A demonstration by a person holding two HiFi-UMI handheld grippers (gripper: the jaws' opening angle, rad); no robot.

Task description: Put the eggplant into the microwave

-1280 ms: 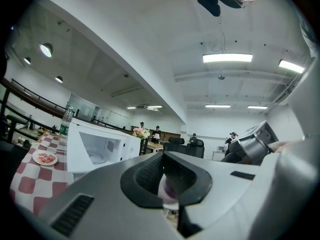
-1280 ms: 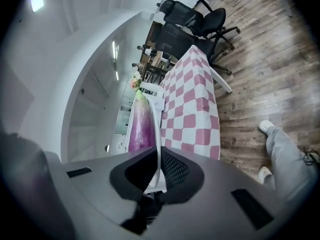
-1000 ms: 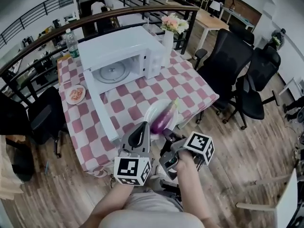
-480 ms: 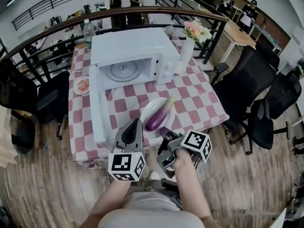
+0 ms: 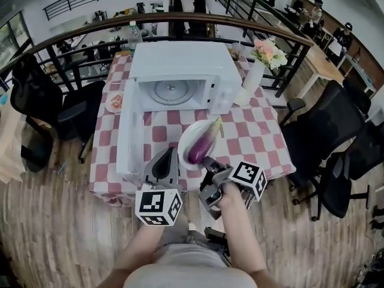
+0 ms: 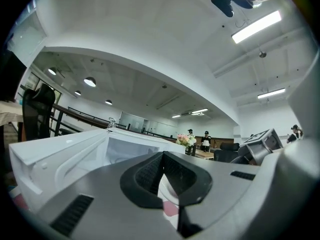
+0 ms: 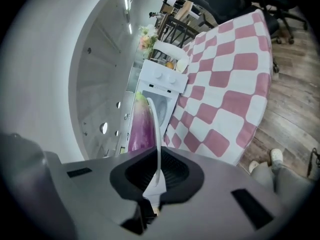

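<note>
White plate rim (image 7: 158, 154) pinched by right claw (image 7: 156, 184) shows only in right gripper view; left claw (image 6: 164, 181) closed.

Nothing legible anywhere, folks: no words, brands or numbers; the marker cubes (image 5: 159, 207) show only square patterns.

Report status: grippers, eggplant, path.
Right gripper jaws shut on white round plate rim; left gripper shut, empty. Purple eggplant on plate. White microwave door open.
</note>
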